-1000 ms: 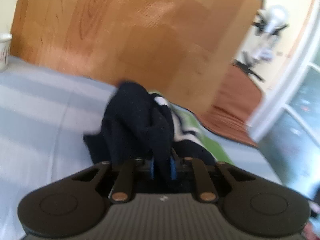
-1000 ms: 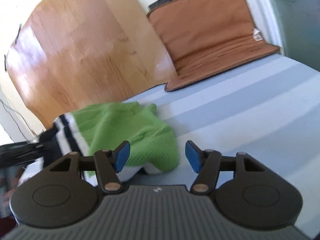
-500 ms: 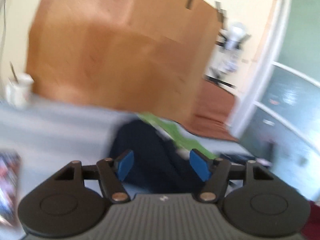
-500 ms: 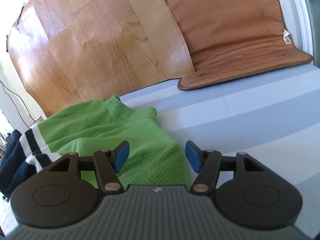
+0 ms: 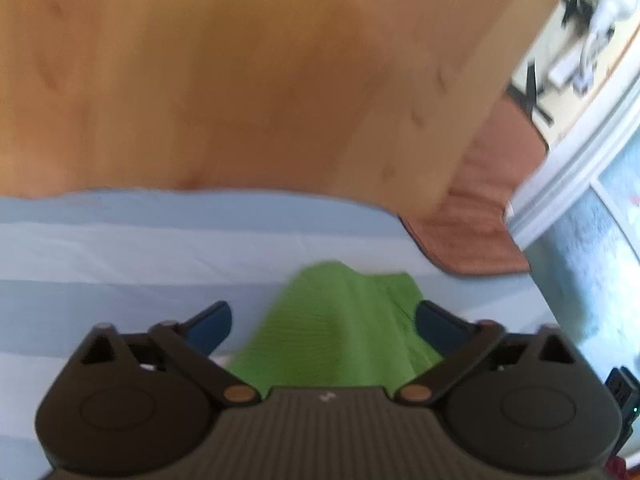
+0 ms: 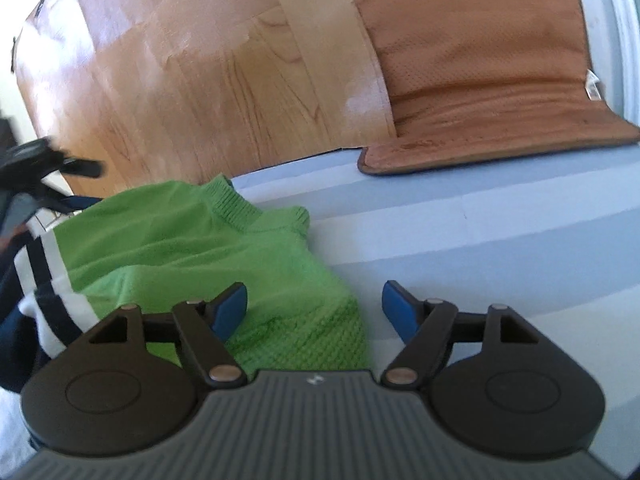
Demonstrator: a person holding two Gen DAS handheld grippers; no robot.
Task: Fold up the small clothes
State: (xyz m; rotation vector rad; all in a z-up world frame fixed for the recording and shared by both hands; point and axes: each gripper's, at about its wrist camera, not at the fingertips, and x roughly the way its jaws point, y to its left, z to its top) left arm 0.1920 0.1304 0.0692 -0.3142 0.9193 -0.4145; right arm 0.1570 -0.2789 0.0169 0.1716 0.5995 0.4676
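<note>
A small green knit sweater [image 6: 192, 248] with white and navy stripes at its left end lies on the blue-striped sheet [image 6: 480, 240]. My right gripper [image 6: 314, 308] is open, over the sweater's near right edge. My left gripper [image 5: 322, 326] is open and empty, with the green sweater [image 5: 340, 332] lying between and beyond its fingers. The left gripper shows as a dark blur at the left edge of the right wrist view [image 6: 36, 160].
A wooden board [image 6: 200, 72] leans upright behind the sheet. A brown padded mat [image 6: 480, 72] rests against the wall to the right. A white door frame [image 5: 580, 152] and grey floor lie at the right of the left wrist view.
My left gripper let go of the navy end of the sweater, opened, and swung over the green part. My right gripper stayed open and came closer to the sweater.
</note>
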